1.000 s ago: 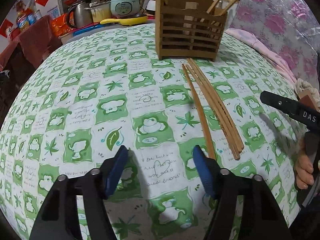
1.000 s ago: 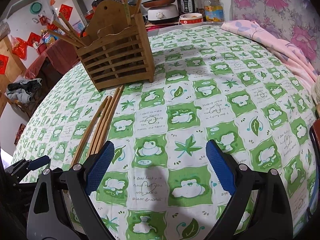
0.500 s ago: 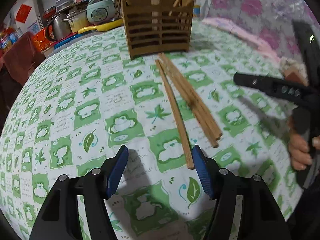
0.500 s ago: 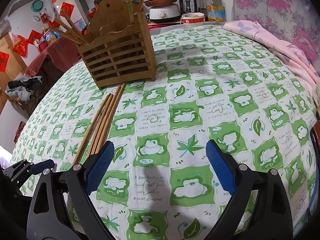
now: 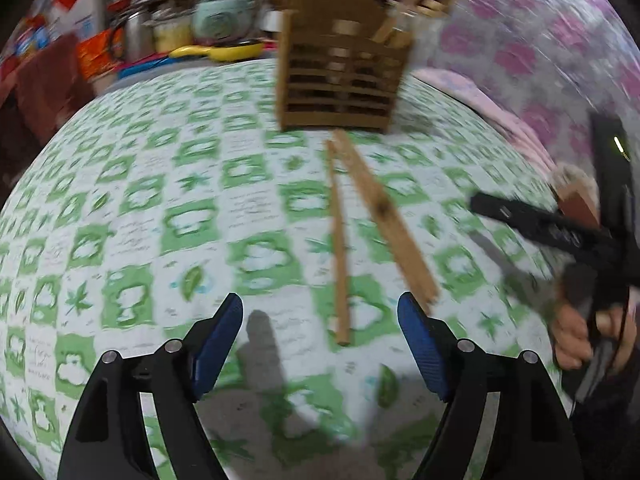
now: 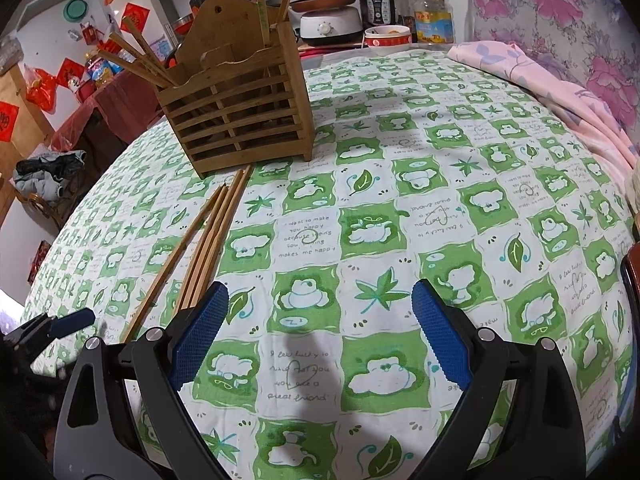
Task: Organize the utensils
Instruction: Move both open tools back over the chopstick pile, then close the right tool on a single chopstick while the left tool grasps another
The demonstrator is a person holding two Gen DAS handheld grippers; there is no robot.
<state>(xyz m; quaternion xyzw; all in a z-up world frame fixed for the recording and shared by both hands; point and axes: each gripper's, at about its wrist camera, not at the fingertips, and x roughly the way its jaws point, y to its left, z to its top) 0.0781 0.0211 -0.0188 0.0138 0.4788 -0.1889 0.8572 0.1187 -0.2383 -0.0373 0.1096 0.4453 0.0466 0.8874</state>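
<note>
Several loose wooden chopsticks [image 6: 204, 248] lie on the green-and-white checked counter [image 6: 400, 184], just near of the slatted wooden utensil holder [image 6: 240, 116]. Left tool [image 5: 320, 344] wide, empty, straddling one stick's near end. Right tool [image 6: 320, 332] wide, empty.

Left wrist view: heavy motion blur, esp. the wooden holder [image 5: 340, 76] and the loose chopsticks [image 5: 384, 216] in front of it; cloth print smeared. Only the left claw [image 5: 320, 344] reads sharp. Soft grey shadow on the surface [image 5: 120, 208] between its fingers. Right wrist view: crisp, evenly lit, moderately bright indoor light; faint shadows on the cloth right of the holder [image 6: 240, 108] and below the right claw [image 6: 320, 344]. Strong fisheye bulge, dark corners in both.
</note>
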